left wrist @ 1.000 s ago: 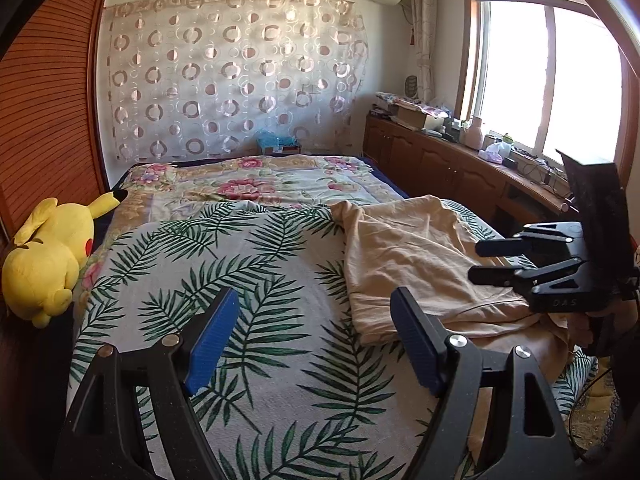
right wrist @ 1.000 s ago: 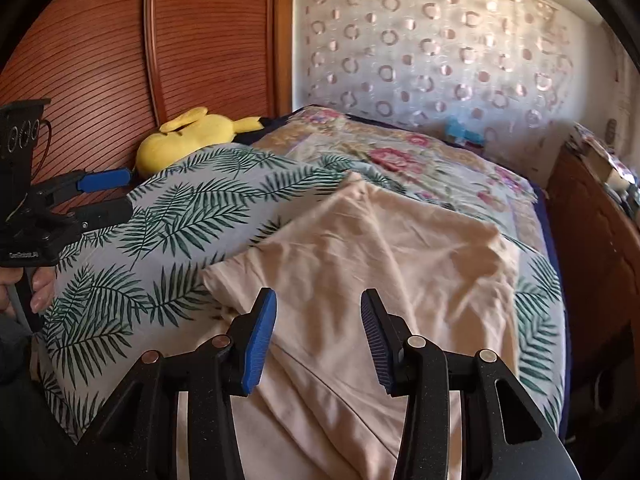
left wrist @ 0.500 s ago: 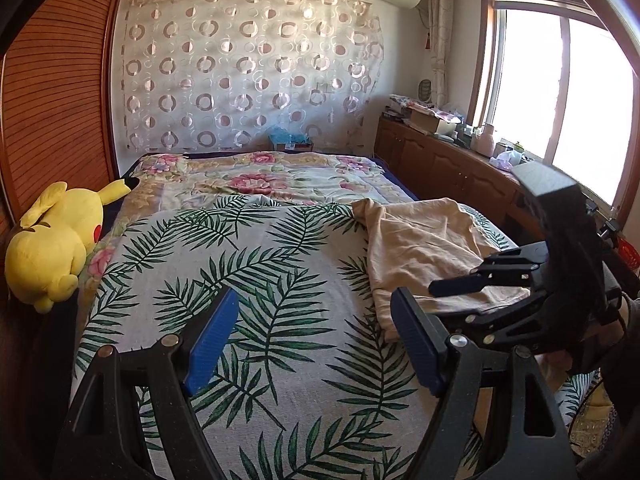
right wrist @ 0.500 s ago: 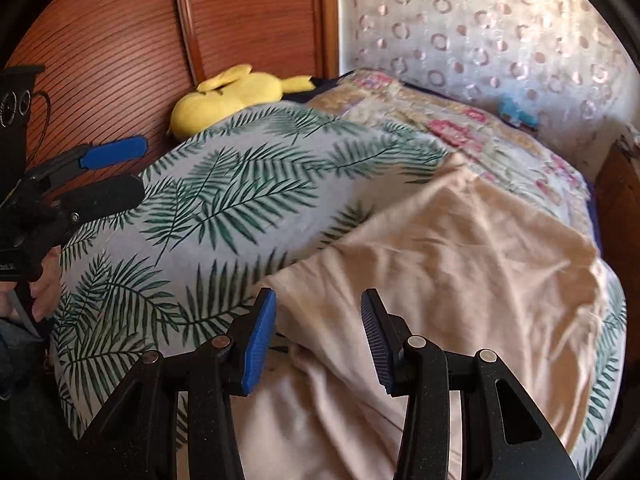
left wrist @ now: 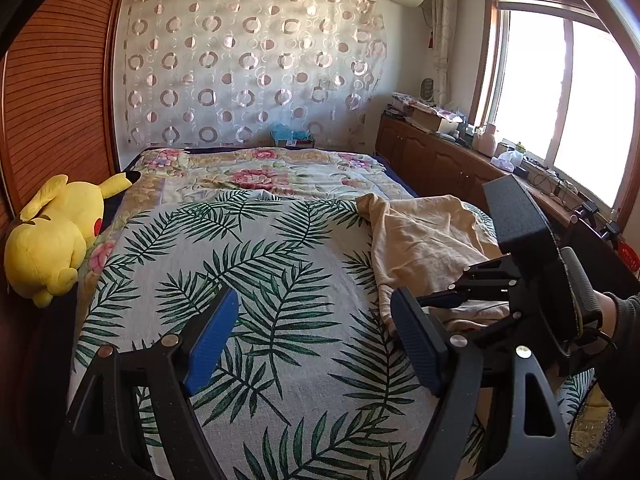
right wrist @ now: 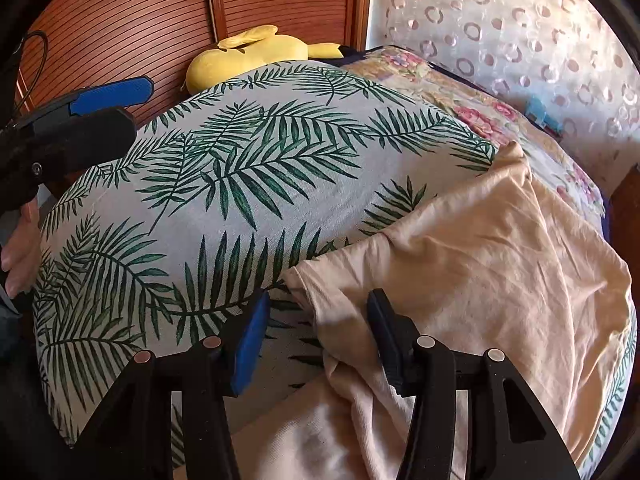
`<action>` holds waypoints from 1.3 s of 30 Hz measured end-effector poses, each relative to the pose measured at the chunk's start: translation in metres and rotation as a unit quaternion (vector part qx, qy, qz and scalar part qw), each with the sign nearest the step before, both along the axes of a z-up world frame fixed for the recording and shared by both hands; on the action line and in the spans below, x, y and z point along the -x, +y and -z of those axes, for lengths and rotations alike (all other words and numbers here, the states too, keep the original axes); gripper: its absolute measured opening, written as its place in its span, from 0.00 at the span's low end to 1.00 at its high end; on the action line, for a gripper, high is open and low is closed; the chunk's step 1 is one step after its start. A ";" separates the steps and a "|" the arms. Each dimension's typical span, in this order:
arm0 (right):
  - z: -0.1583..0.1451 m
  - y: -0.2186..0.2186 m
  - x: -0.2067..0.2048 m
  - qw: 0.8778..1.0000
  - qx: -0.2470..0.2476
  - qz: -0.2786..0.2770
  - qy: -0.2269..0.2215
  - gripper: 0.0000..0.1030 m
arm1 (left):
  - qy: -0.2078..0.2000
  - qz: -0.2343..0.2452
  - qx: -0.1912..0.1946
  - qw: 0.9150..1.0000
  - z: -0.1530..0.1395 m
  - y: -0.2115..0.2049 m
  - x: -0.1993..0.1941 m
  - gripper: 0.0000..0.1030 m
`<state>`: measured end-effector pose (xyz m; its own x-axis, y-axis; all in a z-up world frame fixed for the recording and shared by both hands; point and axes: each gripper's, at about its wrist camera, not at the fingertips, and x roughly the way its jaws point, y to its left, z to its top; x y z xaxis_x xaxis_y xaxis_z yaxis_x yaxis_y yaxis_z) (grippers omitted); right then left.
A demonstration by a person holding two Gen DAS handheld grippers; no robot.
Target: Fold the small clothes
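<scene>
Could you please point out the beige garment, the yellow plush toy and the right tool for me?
Beige garment (right wrist: 480, 264): right wrist view, middle of the cloth.
Plush toy (left wrist: 56, 240): left wrist view, its body.
Right tool (right wrist: 316, 328): right wrist view, midway between its fingertips.

garment: near end cut off at frame bottom, right-wrist view | right gripper: tips hidden behind left gripper finger, left-wrist view | sill clutter: too small to identify | plush: lower part hidden behind bed
</scene>
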<state>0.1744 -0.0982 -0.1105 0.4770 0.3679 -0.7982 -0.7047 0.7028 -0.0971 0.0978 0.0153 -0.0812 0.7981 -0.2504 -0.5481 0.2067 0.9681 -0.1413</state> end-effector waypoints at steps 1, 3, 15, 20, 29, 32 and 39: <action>-0.001 -0.001 -0.002 1.000 0.005 0.003 -0.005 0.19 | 0.000 0.000 -0.001 1.000 0.000 0.000 0.000 0.77; -0.001 -0.003 -0.006 1.000 0.001 0.001 0.004 0.07 | 0.001 0.001 -0.003 1.000 0.001 -0.001 0.001 0.77; -0.092 -0.088 -0.054 0.984 -0.017 0.136 -0.112 0.06 | 0.007 0.016 -0.006 1.000 0.006 -0.011 0.000 0.77; -0.091 -0.138 -0.100 0.951 0.018 0.271 -0.145 0.07 | 0.011 0.022 -0.009 1.000 0.007 -0.015 -0.001 0.77; -0.068 -0.145 -0.103 0.945 0.018 0.309 -0.111 0.38 | 0.020 0.042 -0.018 0.999 0.011 -0.031 -0.001 0.77; -0.068 -0.151 -0.078 0.954 0.001 0.281 -0.103 0.38 | 0.022 0.054 -0.021 0.998 0.012 -0.039 0.000 0.77; -0.053 -0.167 0.005 0.970 -0.015 0.226 -0.084 0.38 | 0.029 0.085 -0.029 0.996 0.014 -0.064 0.004 0.77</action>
